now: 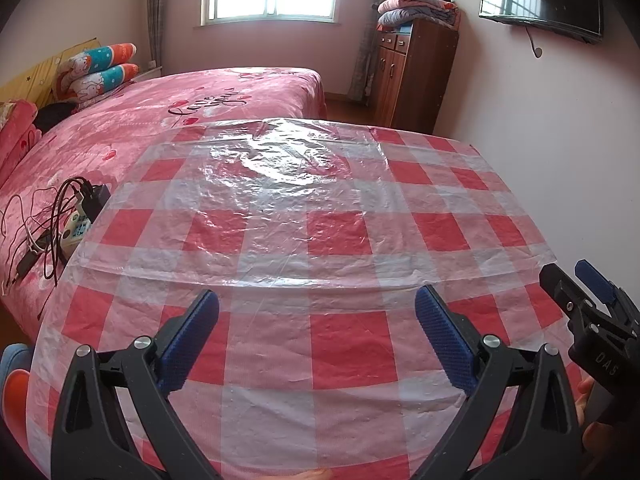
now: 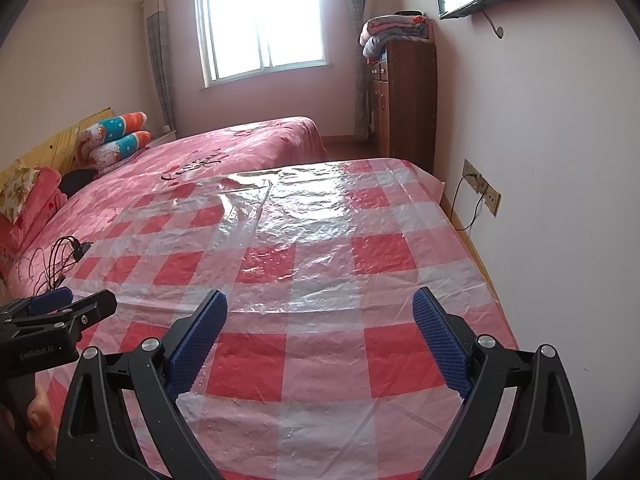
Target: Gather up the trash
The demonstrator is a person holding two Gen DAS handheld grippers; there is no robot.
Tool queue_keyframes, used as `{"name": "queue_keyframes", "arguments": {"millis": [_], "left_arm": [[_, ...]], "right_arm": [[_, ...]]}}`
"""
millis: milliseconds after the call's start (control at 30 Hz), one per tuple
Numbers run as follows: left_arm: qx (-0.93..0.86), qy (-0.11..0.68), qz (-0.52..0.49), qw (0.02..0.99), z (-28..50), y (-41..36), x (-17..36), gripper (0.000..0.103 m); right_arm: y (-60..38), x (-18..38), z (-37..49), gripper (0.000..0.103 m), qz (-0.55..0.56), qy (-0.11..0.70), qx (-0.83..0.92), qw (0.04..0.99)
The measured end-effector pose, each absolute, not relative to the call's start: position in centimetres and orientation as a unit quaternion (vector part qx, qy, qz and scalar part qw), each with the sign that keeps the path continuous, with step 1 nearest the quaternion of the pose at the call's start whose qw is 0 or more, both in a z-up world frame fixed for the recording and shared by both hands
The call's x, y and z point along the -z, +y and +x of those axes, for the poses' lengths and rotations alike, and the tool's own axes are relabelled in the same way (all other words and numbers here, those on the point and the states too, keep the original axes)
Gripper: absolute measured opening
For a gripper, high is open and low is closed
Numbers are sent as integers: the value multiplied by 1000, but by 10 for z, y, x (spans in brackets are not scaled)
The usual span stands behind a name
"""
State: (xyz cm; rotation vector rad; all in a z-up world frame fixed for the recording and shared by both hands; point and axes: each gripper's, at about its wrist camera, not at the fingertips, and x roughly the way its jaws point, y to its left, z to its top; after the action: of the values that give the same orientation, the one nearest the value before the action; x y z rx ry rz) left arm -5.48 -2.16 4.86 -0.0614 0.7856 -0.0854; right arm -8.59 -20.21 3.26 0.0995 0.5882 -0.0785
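Tongs (two, both agape) over checkered sheet.

Checked plastic sheet covering the surface: flat and unobstructed ahead of both open pairs of fingers, with a clear plastic film lying on its far half. Left edge: tangle of cables and a charger on the bed, just beside the sheet. Right edge: bare wall close alongside, with a wall socket and cord. Far right corner: wooden cabinet topped with folded blankets.
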Motion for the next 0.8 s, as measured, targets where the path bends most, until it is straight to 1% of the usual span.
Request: {"name": "queue_keyframes", "arguments": {"millis": [467,633,667,800], "left_arm": [[40,381,-33,923,-48,-16,-41,99],[27,411,-38,910,-29,-10,-26,99],[23,419,-37,907,-26,-10,-22,99],[15,449,-52,892,-11,-6,-7,99]], "right_arm": [[-199,-29,-78,93,46,306,39,950],[-200,-24,-69,93,45,331,41,942],[-200,-21,-65,94,45,341,42,938],[-201,-12,-55,95,44,373,55,925]]}}
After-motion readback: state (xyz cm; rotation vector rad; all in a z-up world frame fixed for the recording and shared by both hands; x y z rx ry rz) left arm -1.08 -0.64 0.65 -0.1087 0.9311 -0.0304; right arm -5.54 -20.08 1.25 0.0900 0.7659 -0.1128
